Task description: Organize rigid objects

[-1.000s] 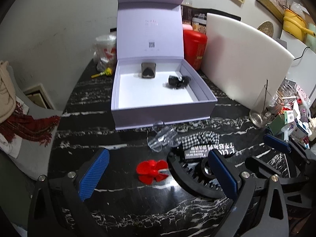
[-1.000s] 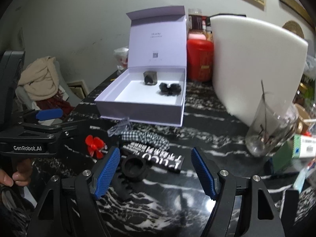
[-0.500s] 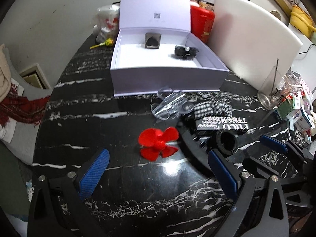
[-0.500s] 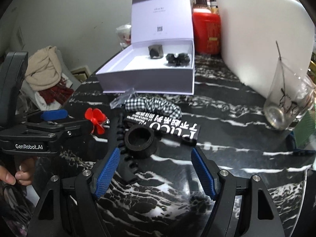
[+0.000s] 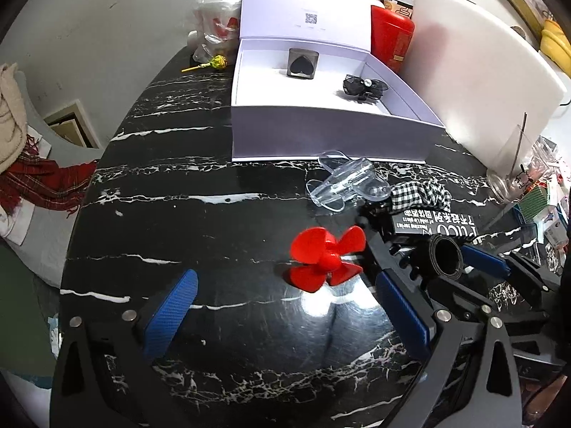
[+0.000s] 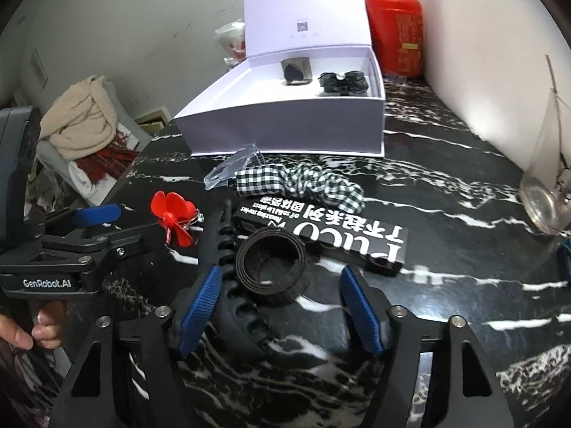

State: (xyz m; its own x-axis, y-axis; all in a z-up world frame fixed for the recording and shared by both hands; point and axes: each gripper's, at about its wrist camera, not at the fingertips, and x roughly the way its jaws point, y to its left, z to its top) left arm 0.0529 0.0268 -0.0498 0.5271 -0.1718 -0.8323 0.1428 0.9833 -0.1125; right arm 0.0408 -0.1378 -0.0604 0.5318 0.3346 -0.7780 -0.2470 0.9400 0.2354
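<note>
Compared with a second ago, both grippers are coming lower over the black marble table [image 5: 185, 221], so the loose things are looking larger. The right gripper [image 6: 280, 297] is narrowing its jaws around the black ring [image 6: 273, 267]; the pads are not yet touching it, so the pick is probably only beginning. The left gripper [image 5: 282, 305] is keeping its jaws wide open and empty, with the red propeller [image 5: 326, 258] just beyond them. The lavender gift box [image 5: 321, 132] is waiting open at the far side, already holding a heart-marked block [image 5: 302, 63] and a black bow [image 5: 364, 87].
</note>
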